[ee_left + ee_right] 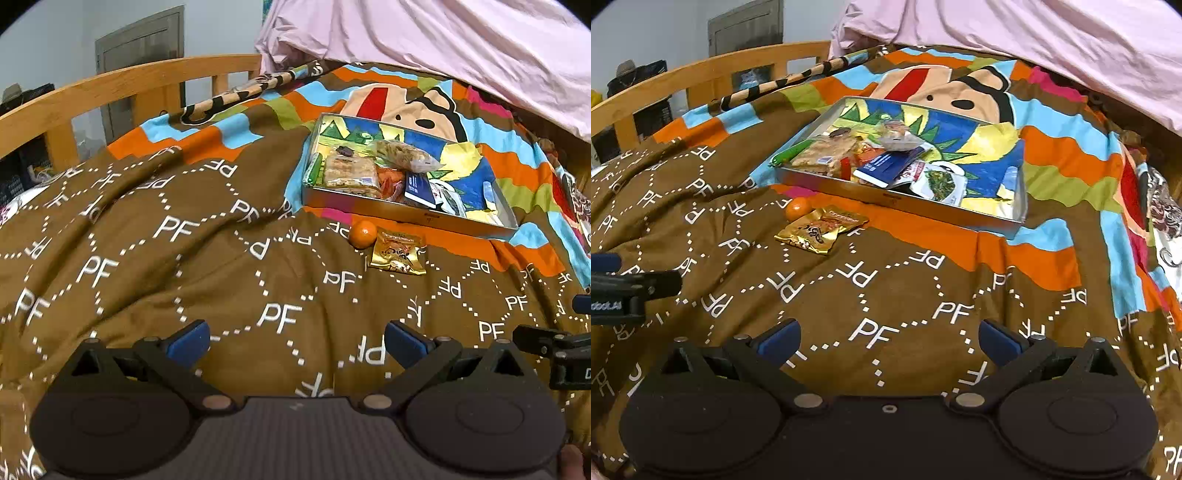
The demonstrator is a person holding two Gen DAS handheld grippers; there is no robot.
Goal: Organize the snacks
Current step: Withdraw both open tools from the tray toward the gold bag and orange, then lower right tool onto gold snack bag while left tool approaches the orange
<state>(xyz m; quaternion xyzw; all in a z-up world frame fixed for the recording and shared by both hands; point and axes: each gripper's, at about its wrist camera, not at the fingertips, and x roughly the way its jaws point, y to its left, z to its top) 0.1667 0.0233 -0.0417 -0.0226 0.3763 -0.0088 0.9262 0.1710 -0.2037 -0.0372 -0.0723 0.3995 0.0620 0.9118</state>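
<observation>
A shallow metal tray (402, 216) (897, 201) lies on the bed and holds several snack packets: a cracker pack (349, 171), a clear bag of nuts (404, 155), a blue packet (421, 188) (886, 168) and a green-leaf packet (940, 182). In front of the tray lie a gold snack packet (399, 253) (820, 230) and a small orange ball (362, 233) (798, 208). My left gripper (297, 341) is open and empty, low over the blanket. My right gripper (890, 339) is open and empty too, well short of the packet.
The brown "PF" blanket (184, 240) with a colourful monkey print covers the bed. A wooden bed rail (110, 86) runs along the far left. A pink sheet (443, 37) is bunched behind the tray. Each gripper shows at the other view's edge.
</observation>
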